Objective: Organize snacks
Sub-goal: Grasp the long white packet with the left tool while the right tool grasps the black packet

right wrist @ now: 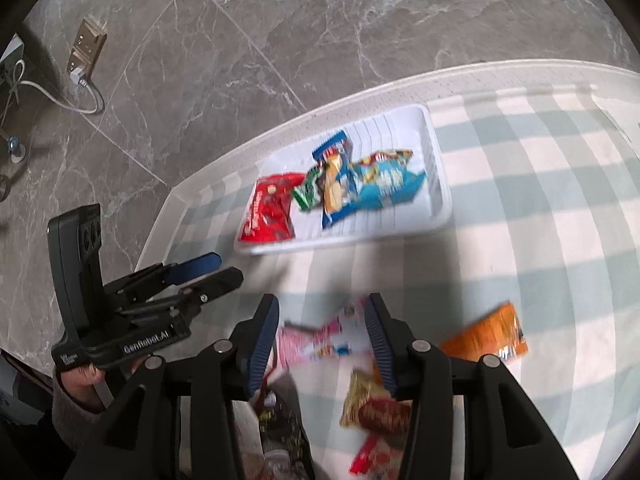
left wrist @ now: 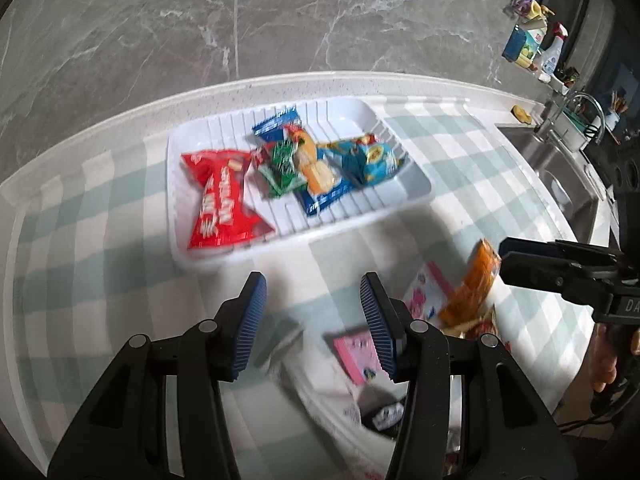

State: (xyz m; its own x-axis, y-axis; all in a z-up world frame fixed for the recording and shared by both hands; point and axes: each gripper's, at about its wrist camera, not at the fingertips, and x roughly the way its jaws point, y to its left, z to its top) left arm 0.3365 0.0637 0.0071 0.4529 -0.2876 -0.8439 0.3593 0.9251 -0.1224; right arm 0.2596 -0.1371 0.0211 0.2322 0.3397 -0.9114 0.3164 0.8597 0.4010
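Four snack packets lie in the white ribbed plastic tray [left wrist: 416, 196] near the far edge of the checked-cloth counter [right wrist: 540, 208]. Loose packets, one a pink packet [right wrist: 320, 340], wait nearer. Best approached squarely from above. Left gripper [left wrist: 312, 320] and right gripper [right wrist: 324, 344] hang part-open, holding nothing.

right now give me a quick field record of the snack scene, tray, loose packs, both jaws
surface: counter with a green-and-white checked cloth
tray: white ribbed tray on the cloth near the wall
in tray: red packet, green packet, blue biscuit packet, light blue packet
loose on the cloth: orange packet, pink packet, a few blurred others nearer the camera
left gripper: jaws apart, nothing between them
right gripper: jaws apart above the pink packet, not gripping it
sink: at the right end of the counter
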